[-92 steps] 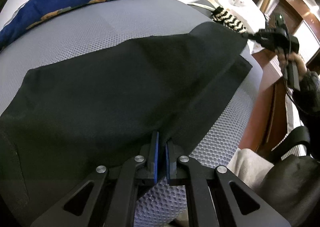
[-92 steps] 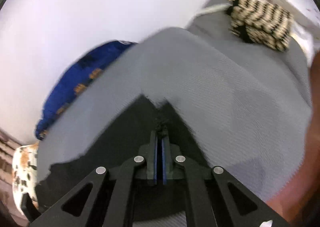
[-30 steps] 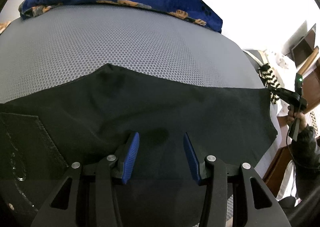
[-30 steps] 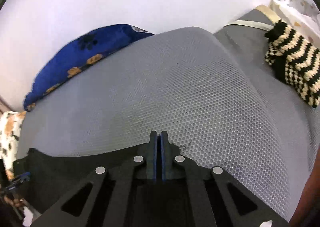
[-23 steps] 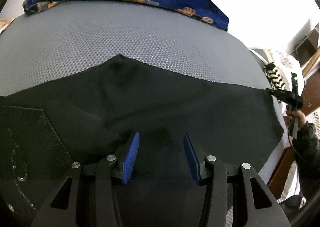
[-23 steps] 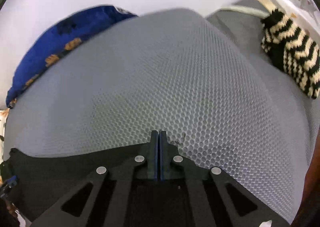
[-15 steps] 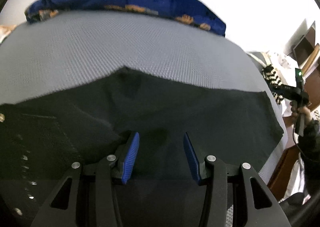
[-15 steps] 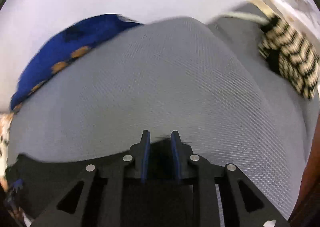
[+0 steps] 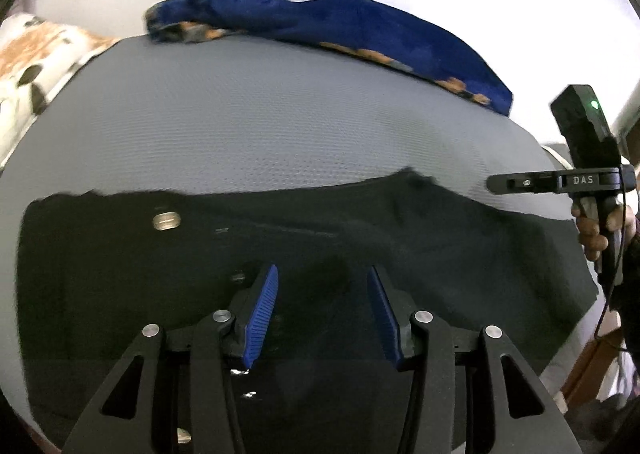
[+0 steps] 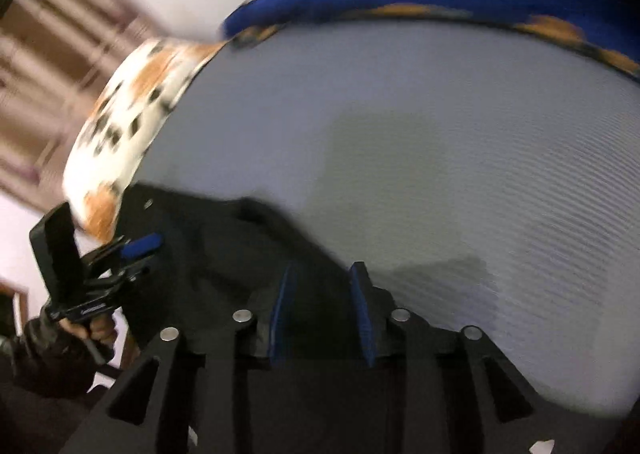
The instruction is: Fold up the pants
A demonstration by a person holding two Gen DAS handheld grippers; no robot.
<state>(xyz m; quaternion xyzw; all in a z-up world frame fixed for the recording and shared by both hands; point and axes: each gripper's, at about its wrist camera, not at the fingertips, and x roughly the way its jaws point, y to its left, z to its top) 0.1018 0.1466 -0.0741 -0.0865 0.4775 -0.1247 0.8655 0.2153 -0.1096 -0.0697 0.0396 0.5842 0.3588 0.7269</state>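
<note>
With both sets of fingers apart and gripping nothing, my left gripper (image 9: 323, 308) and right gripper (image 10: 322, 306) hover over the black pants (image 9: 440, 238), lying flat on the grey mesh bed (image 9: 280, 125). One fold looks laid; next, regrasp an end and fold across.

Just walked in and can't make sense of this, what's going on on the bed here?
A person with a handheld gripper in each hand is folding black pants on a grey mesh mattress. The pants lie flat. Both the left gripper and the right gripper are open above the fabric, gripping nothing. A blue blanket lies along the far edge.
</note>
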